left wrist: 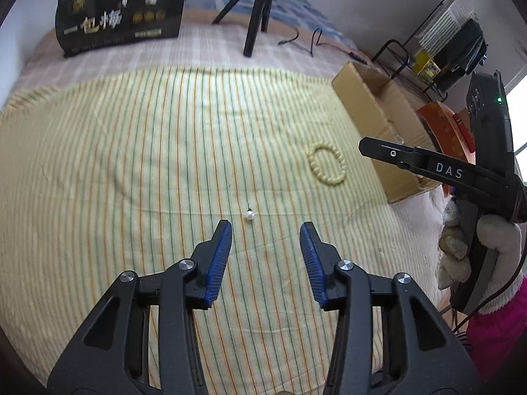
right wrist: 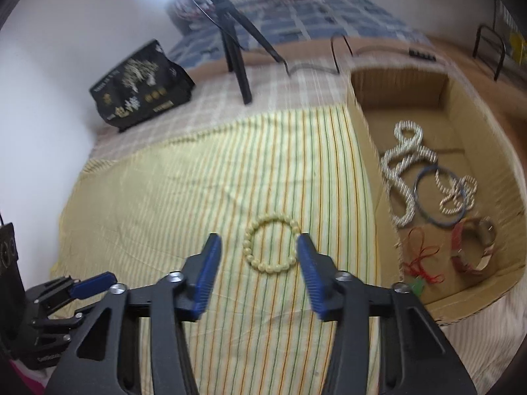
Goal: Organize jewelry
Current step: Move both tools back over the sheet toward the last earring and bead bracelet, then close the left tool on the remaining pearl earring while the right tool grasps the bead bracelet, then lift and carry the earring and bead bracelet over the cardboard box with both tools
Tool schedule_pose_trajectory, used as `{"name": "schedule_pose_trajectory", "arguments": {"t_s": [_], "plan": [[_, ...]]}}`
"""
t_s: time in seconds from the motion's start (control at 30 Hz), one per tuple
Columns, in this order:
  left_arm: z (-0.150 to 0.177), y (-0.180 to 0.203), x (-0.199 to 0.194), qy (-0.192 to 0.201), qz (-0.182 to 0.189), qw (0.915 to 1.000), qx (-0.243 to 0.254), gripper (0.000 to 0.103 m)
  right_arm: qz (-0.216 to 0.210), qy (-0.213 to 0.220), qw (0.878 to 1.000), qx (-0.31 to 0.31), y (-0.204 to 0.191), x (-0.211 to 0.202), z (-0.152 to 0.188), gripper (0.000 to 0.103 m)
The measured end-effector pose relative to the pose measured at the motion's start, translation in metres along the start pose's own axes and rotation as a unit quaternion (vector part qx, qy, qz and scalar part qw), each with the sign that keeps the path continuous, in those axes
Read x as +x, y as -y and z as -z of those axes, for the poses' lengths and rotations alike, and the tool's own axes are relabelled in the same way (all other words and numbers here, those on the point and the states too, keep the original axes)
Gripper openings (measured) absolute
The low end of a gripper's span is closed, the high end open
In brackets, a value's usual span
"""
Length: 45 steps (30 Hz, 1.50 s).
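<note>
A small white pearl earring (left wrist: 250,215) lies on the yellow striped cloth (left wrist: 131,164), just ahead of my left gripper (left wrist: 266,230), which is open with nothing between its blue pads. A pale yellow bead bracelet (left wrist: 326,165) lies further right on the cloth. In the right wrist view that bracelet (right wrist: 272,245) sits just beyond my right gripper (right wrist: 259,242), open and empty, with its right fingertip (right wrist: 304,243) close to the beads. The cardboard box (right wrist: 365,125) at the right holds several jewelry pieces.
A black printed bag (left wrist: 120,10) and a black tripod (left wrist: 257,16) stand at the back of the bed. The other gripper (left wrist: 428,168), held by a gloved hand (left wrist: 477,247), shows at the right of the left wrist view. A wire rack (left wrist: 438,49) stands beyond the box.
</note>
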<state>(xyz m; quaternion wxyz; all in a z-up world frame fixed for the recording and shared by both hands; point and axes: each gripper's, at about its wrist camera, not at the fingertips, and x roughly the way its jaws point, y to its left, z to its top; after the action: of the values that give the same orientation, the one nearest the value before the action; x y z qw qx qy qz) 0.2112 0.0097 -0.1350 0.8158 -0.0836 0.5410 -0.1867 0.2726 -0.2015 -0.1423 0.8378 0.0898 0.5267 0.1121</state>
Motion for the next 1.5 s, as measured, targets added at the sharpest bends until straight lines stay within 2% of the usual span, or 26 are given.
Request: {"name": "schedule_pose_trajectory", "arguments": {"t_s": [0.1,0.27,0.33,0.67,0.73,0.97,1.23,1.33,1.4,1.5], "plan": [[-0.001,-0.005,0.013,-0.015,0.001,0.9998,-0.01,0.038,0.003,-0.018,1.0,0.01,0.006,0.013,0.001,0.036],[-0.005,-0.007,0.029,-0.027,0.001,0.9995,-0.013,0.037,0.02,-0.036,0.999,0.015,0.013,0.03,0.001,0.032],[-0.006,-0.008,0.034,-0.032,0.002,0.9994,-0.015,0.033,0.024,-0.041,0.999,0.013,0.014,0.036,0.0,0.028],[-0.012,-0.014,0.055,-0.048,-0.003,0.9985,-0.024,0.032,0.052,-0.052,0.997,-0.005,0.013,0.054,0.001,0.026],[-0.012,-0.016,0.056,-0.047,-0.005,0.9986,-0.024,0.028,0.057,-0.051,0.997,-0.009,0.012,0.054,0.001,0.026],[-0.015,-0.016,0.061,-0.042,-0.009,0.9988,-0.024,0.027,0.067,-0.051,0.996,-0.018,0.01,0.06,-0.003,0.025],[-0.016,-0.01,0.067,-0.043,-0.03,0.9986,-0.01,0.007,0.071,-0.05,0.996,-0.026,0.01,0.061,-0.003,0.024],[-0.016,-0.011,0.067,-0.042,-0.028,0.9986,-0.015,0.007,0.08,-0.047,0.995,-0.039,0.008,0.062,-0.003,0.018],[-0.016,-0.01,0.067,-0.04,-0.03,0.9986,-0.013,0.006,0.081,-0.045,0.995,-0.043,0.008,0.062,-0.003,0.008],[-0.015,-0.009,0.065,-0.038,-0.028,0.9988,-0.014,0.006,0.071,-0.042,0.996,-0.034,0.01,0.061,-0.005,0.006]]}}
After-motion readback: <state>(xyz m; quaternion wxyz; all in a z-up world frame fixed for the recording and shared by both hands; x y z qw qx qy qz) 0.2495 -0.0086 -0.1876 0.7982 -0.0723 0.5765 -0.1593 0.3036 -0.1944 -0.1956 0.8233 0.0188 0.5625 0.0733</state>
